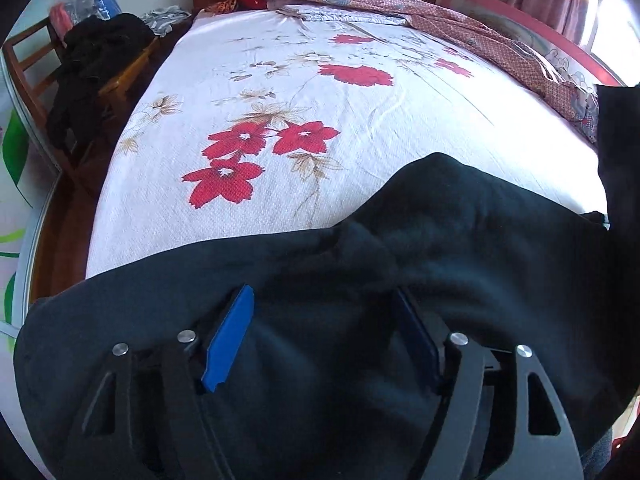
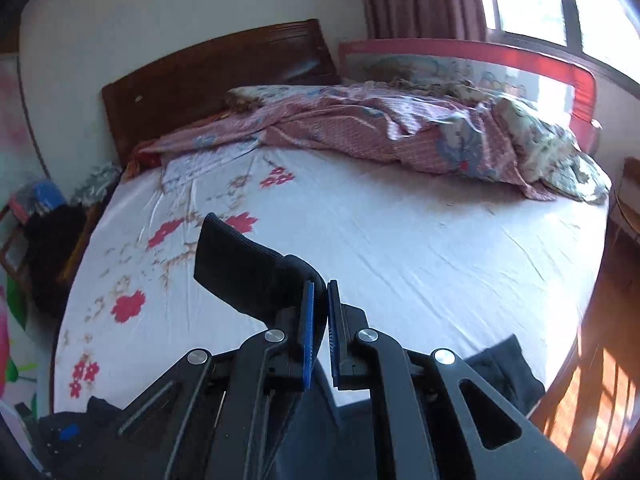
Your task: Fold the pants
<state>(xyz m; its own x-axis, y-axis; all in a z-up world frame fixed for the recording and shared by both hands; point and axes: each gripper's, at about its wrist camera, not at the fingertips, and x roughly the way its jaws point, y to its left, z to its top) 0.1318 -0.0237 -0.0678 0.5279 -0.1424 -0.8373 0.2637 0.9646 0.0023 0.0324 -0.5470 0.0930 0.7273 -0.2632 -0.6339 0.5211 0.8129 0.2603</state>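
Dark pants (image 1: 440,240) lie bunched across the near edge of the bed, over a white sheet with red flowers (image 1: 280,80). My left gripper (image 1: 320,294) hovers right over them, its blue pads (image 1: 230,340) wide apart with loose cloth between them and a fold hiding part of the right pad. At the right edge of that view a strip of the dark cloth (image 1: 616,140) rises off the bed. My right gripper (image 2: 321,285) is shut on the pants, lifted above the sheet (image 2: 400,240). A ribbed black band (image 2: 236,264) sticks out to the left of its jaws.
A wooden chair heaped with black clothes (image 1: 92,72) stands left of the bed. A crumpled pink quilt (image 2: 380,128) lies along the far side by the wooden headboard (image 2: 208,68) and a red bed rail (image 2: 480,52). More dark cloth (image 2: 504,368) lies at the near right edge.
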